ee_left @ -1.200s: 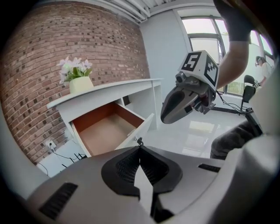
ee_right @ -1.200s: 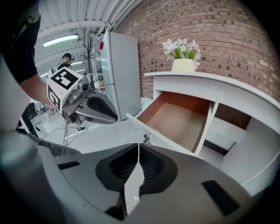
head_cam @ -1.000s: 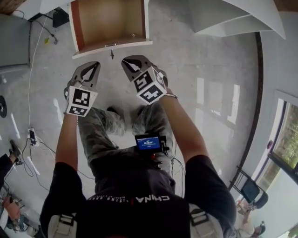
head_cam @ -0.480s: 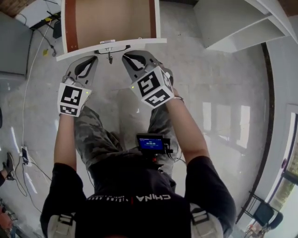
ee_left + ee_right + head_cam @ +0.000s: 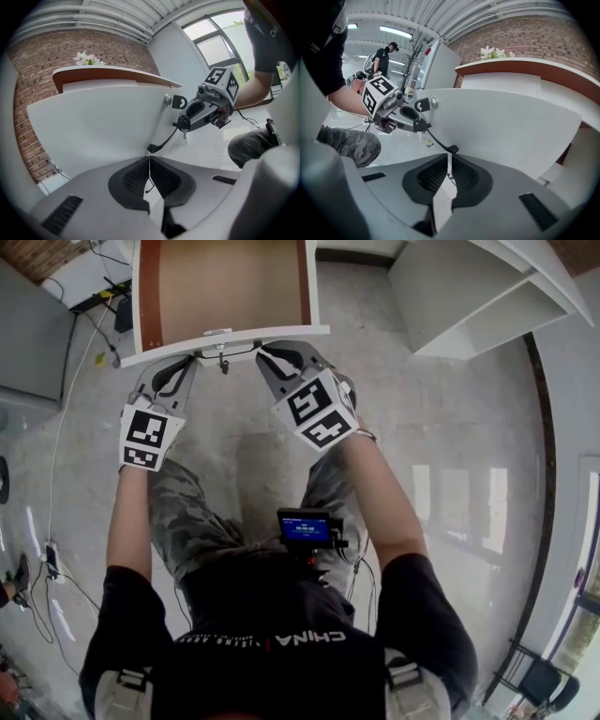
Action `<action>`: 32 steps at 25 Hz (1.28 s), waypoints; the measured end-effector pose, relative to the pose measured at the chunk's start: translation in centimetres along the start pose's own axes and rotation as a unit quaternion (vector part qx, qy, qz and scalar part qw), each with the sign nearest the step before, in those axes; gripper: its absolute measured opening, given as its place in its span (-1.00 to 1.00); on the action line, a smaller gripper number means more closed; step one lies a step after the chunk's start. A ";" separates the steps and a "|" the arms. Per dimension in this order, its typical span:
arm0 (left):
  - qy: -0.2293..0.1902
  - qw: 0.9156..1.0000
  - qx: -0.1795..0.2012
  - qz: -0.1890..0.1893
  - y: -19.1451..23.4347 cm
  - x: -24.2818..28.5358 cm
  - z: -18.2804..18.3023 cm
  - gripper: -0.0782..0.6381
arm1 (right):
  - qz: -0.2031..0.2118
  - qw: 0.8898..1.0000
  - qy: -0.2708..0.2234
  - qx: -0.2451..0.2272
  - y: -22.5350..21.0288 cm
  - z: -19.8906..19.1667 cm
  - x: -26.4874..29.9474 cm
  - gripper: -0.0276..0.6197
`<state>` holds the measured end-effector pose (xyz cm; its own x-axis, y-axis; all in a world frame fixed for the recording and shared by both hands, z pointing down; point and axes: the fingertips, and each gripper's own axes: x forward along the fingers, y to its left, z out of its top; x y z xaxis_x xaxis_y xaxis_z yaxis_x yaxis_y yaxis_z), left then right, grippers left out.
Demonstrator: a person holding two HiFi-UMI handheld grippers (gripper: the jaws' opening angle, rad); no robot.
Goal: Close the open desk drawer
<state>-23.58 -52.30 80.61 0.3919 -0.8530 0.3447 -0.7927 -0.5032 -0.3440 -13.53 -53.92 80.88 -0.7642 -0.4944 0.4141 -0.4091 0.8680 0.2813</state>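
Note:
The open drawer [image 5: 281, 332] sits at the top of the head view, with a wooden inside and a white front panel [image 5: 93, 126] [image 5: 511, 126]. A black handle [image 5: 161, 140] [image 5: 440, 143] and a lock with a key [image 5: 176, 101] [image 5: 424, 104] sit on that panel. My left gripper [image 5: 186, 362] [image 5: 149, 158] is shut, its tips against the panel left of the handle. My right gripper [image 5: 269, 352] [image 5: 449, 157] is also shut, its tips against the panel right of the handle. Each gripper shows in the other's view: the right gripper [image 5: 206, 110] and the left gripper [image 5: 391, 112].
A white shelf unit [image 5: 469, 287] stands at the upper right and a grey cabinet [image 5: 33, 334] at the left. Cables [image 5: 56, 512] lie on the glossy floor to the left. Flowers [image 5: 492, 52] stand on the desk top before a brick wall. A person [image 5: 384, 56] stands far back.
Both grippers have moved forward from short of the drawer front to touching it. The drawer now fills more of the top of the head view.

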 end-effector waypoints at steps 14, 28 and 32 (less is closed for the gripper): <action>-0.001 1.000 0.018 0.000 -0.6 0.5 0.6 -0.74 | -0.032 0.999 -0.008 -0.007 -1.3 0.1 -0.3 -0.86; -0.024 0.999 0.023 0.012 1.0 -1.3 4.9 -0.74 | -0.033 0.998 -0.048 -0.006 -2.5 4.8 -2.3 -0.86; -0.038 0.999 0.020 0.024 2.8 -1.5 6.6 -0.74 | -0.038 0.997 -0.064 0.001 -3.9 7.0 -2.5 -0.86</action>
<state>-23.29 -53.33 73.40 0.3893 -0.8835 0.2605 -0.7930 -0.4654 -0.3932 -13.50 -55.72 72.73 -0.7881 -0.5495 0.2773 -0.4694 0.8280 0.3065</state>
